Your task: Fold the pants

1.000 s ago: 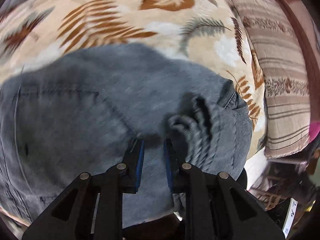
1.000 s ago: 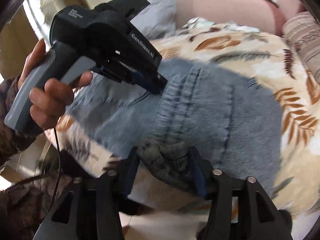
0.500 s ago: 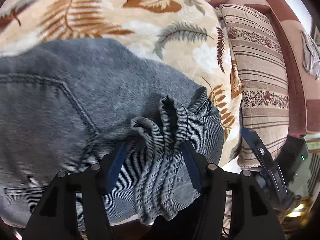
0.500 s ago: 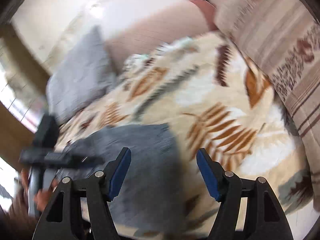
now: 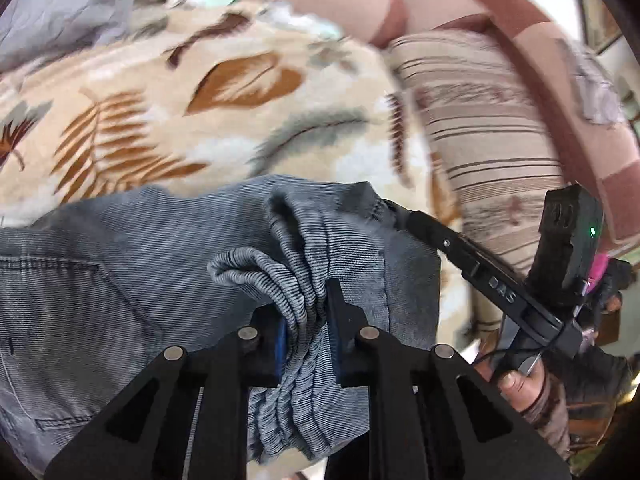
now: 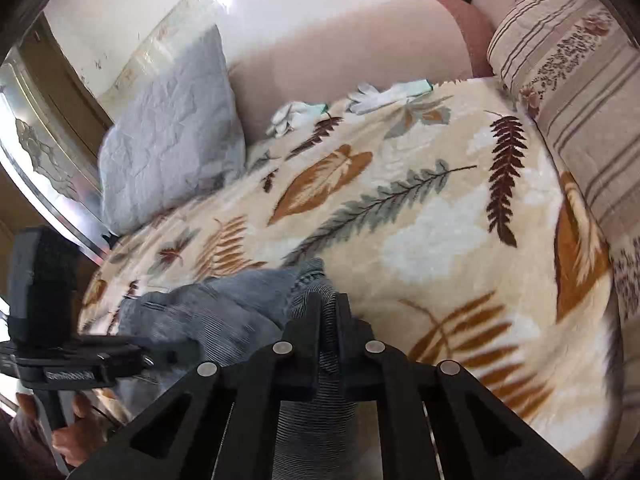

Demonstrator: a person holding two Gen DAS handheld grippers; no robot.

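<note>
Each hand-held gripper, left (image 5: 306,320) and right (image 6: 329,320), pinches bunched pants (image 5: 120,280), hiding fingertips.

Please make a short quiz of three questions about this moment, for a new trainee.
1. True or false: the left gripper is shut on a bunched fold of the pants.
2. What does the right gripper hold? A) grey pillow B) pants C) white gloves
3. Fill in: the pants lie on a blanket printed with ____.

Key: 1 true; 2 B; 3 leaves.
</note>
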